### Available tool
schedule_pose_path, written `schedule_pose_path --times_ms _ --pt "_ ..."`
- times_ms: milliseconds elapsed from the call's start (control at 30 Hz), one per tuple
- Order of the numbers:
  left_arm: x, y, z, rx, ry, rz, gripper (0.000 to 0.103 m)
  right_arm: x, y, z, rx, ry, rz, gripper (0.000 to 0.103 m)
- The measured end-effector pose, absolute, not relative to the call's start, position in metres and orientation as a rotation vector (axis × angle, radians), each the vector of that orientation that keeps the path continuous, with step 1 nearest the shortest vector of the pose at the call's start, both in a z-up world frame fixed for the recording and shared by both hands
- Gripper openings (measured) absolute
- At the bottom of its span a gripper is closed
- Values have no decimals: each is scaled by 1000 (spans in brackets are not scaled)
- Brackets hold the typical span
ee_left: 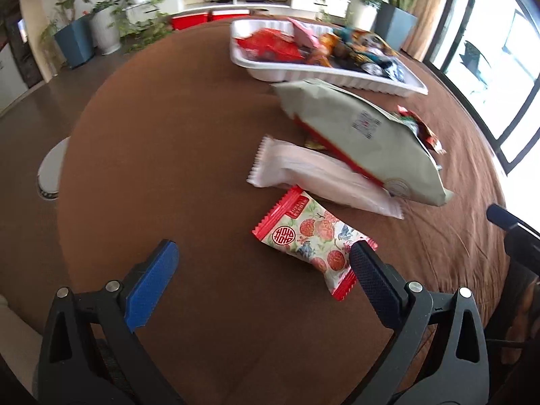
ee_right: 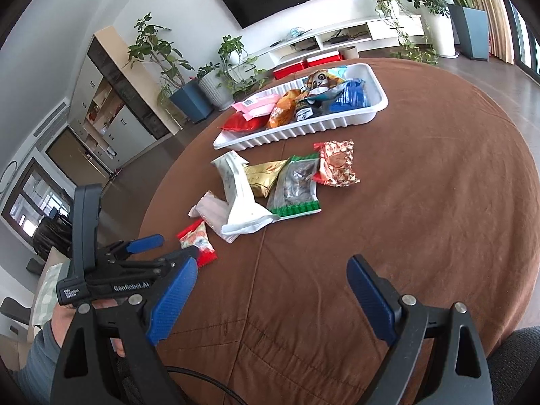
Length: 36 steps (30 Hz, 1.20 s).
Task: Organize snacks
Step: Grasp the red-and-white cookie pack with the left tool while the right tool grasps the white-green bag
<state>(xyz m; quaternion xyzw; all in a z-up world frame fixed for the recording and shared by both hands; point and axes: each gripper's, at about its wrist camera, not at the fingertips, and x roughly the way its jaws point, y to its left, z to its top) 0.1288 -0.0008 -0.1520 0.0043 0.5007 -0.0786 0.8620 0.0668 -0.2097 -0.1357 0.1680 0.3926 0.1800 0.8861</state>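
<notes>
A white ribbed tray (ee_right: 290, 133) at the far side of the brown round table holds several snack packets. Loose snacks lie in front of it: a red-and-white lychee-print packet (ee_left: 312, 239) (ee_right: 197, 241), a pale pink wrapper (ee_left: 320, 177) (ee_right: 211, 211), a large white bag (ee_left: 364, 135) (ee_right: 241, 202), a gold packet (ee_right: 263, 177), a clear green-edged packet (ee_right: 297, 185) and a red patterned packet (ee_right: 337, 163). My left gripper (ee_left: 266, 258) (ee_right: 175, 246) is open, its right finger just over the lychee packet's near end. My right gripper (ee_right: 273, 275) hangs open above bare cloth.
The brown tablecloth (ee_right: 422, 236) covers a round table whose edge curves close on the left. A hand and grey sleeve (ee_right: 50, 330) hold the left gripper. Potted plants, a low white TV bench and cabinets stand beyond the table.
</notes>
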Motion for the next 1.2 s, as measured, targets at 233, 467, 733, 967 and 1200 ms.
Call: schedule_pose_path --times_ms 233,467,733,967,1200 --pt "127 -14 -136 10 1016 -151 102 65 -207 -135 347 816 385 93" --pt "145 -29 -158 59 1078 -133 102 62 -208 -134 354 816 388 93" --pt "135 -8 -155 17 1062 -137 93 62 -207 -134 342 810 391 93" --pt "129 -1 -152 23 1050 -168 69 61 -202 -130 311 805 389 93" --pt "130 -1 -141 9 1024 -133 74 61 -198 -131 306 814 394 93"
